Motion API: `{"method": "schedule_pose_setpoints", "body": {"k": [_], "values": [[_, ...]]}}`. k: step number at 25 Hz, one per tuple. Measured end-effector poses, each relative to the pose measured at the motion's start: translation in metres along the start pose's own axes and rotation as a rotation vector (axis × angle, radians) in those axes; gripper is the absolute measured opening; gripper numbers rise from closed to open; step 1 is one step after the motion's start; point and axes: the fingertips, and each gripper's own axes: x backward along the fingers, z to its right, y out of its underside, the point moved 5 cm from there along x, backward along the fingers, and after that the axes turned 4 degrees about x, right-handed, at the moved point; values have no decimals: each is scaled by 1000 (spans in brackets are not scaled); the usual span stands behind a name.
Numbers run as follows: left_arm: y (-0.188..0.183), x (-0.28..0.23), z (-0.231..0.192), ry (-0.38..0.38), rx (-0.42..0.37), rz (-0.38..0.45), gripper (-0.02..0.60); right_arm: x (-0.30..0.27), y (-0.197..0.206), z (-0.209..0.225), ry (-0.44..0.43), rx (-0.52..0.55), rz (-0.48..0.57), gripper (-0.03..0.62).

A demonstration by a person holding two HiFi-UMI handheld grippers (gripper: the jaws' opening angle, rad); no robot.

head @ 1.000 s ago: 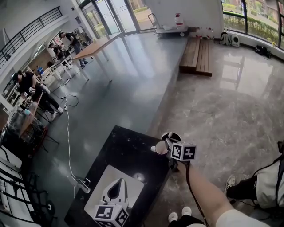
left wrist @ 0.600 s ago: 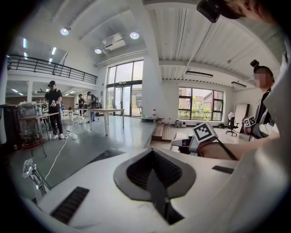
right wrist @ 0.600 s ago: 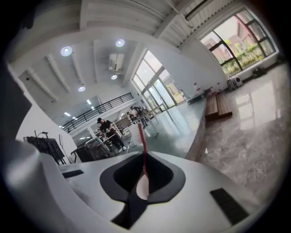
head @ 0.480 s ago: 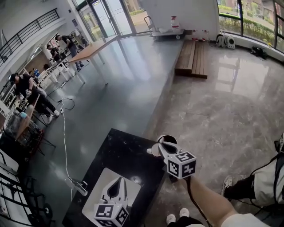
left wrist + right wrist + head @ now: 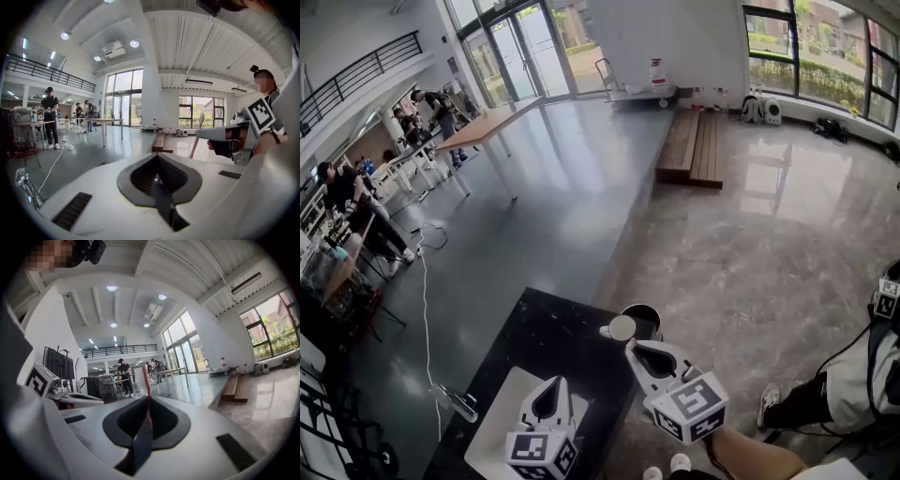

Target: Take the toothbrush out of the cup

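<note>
Grey glossy floor (image 5: 534, 216) fills the left of the scene, with people (image 5: 342, 183) at long tables (image 5: 487, 117) far off and a white cable (image 5: 425, 309) trailing toward the near left. Next comes the black counter (image 5: 558, 323), with a white mat (image 5: 499, 427) lying on its near part. The left tool (image 5: 559, 382) is over that mat; the left gripper view shows its jaws together with nothing between them. At the counter's far right corner stands the dark cup (image 5: 645, 314), upright with its mouth open to the top. A pale round shape (image 5: 622, 327) shows just left of the cup's rim, and the head view does not show what it is. It lies right at the tips of the right tool (image 5: 632, 345), which is on the near side of the cup and points toward it. This tool is clamped on the toothbrush (image 5: 146, 390), whose thin red handle rises upright out of the closed jaws. In the left gripper view the toothbrush is a pinkish stick leaning slightly right with its head on top. Its lower end is hidden behind the left tool's body, so I cannot tell whether it is clear of the cup. Further right lies a mottled stone floor (image 5: 769, 253), with a wooden platform (image 5: 694, 141) at its far edge.
</note>
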Motion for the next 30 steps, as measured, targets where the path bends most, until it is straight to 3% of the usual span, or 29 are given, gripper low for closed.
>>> {"method": "schedule_pose_setpoints", "body": {"k": [9,30], "values": [[0,13,1,24,8,11,8,23,-3,-20,12,47,-1,14],[6,28,-2,44,5,12,8,31,6,-30,53,33,8,12]]}}
